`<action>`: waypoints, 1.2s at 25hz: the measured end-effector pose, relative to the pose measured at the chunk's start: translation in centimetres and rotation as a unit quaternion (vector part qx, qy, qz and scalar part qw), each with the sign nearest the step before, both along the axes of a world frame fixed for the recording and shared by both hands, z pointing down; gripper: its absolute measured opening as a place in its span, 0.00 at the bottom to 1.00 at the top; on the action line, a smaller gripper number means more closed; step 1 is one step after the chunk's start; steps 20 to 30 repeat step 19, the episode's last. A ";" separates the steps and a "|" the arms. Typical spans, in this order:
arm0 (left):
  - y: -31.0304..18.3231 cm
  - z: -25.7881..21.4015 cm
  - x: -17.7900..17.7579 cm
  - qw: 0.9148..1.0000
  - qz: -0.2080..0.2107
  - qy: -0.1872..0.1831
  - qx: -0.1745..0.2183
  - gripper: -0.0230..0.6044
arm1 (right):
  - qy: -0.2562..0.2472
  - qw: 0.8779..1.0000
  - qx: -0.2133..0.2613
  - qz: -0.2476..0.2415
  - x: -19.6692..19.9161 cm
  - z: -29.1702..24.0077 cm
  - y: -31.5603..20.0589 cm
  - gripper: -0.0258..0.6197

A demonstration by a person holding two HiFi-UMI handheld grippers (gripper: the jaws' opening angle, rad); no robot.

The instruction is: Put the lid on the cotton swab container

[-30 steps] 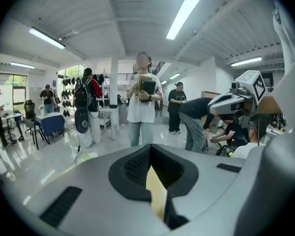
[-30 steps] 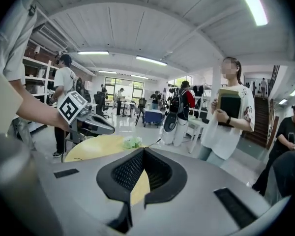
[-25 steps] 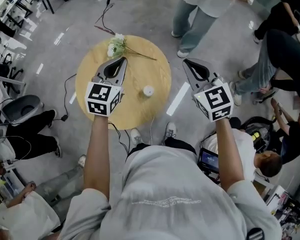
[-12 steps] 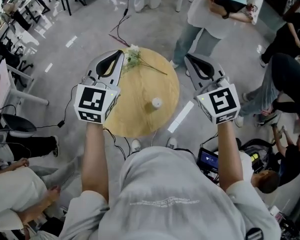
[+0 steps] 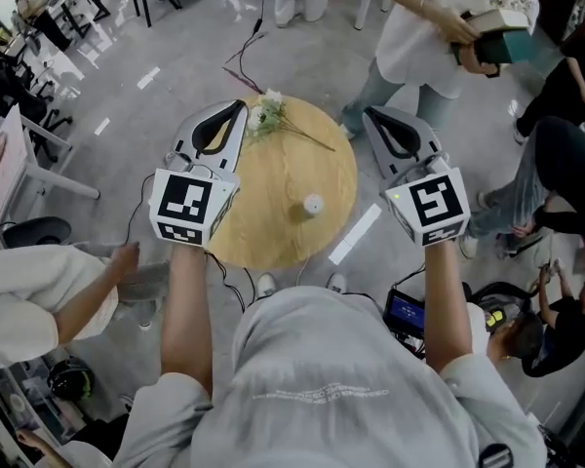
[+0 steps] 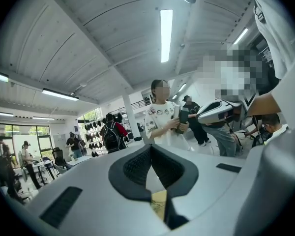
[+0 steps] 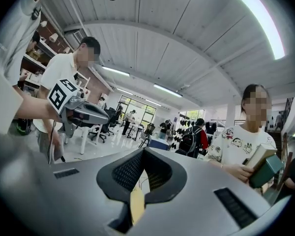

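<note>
A small white round container [image 5: 314, 205] stands alone on the round wooden table [image 5: 273, 222], right of its middle. No separate lid shows. My left gripper [image 5: 241, 106] is held high over the table's left side, its jaws closed together with nothing between them. My right gripper [image 5: 368, 113] hovers past the table's right edge, jaws likewise together and empty. Both gripper views look level across the room, and in them the left gripper [image 6: 150, 147] and the right gripper [image 7: 143, 152] show tips that meet. The container is well below and between the two grippers.
A sprig of white flowers [image 5: 269, 115] lies at the table's far edge. People stand around: one with a book [image 5: 497, 27] at the far right, and a person's arm [image 5: 88, 295] reaches in at the left. Cables [image 5: 236, 66] trail on the grey floor.
Both grippers stay shut and keep their spacing. The head view has shifted, so the table and container sit lower and further right. A person's arm has come in at the left.
</note>
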State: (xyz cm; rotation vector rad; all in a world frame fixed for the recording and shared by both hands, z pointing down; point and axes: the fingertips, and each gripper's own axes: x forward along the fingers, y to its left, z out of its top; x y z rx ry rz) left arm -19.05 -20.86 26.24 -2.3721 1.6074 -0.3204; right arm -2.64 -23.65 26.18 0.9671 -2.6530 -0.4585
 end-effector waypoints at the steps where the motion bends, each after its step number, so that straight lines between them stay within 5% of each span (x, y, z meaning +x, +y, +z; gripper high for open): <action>1: 0.2 0.0 -0.2 1.000 0.002 0.000 -0.001 0.07 | 0.000 1.000 0.000 0.000 -0.3 -0.1 0.1 0.08; 30: 6.6 -1.5 0.9 1.000 0.011 -0.001 0.005 0.07 | 0.003 1.000 0.003 -0.001 0.3 -1.5 6.3 0.08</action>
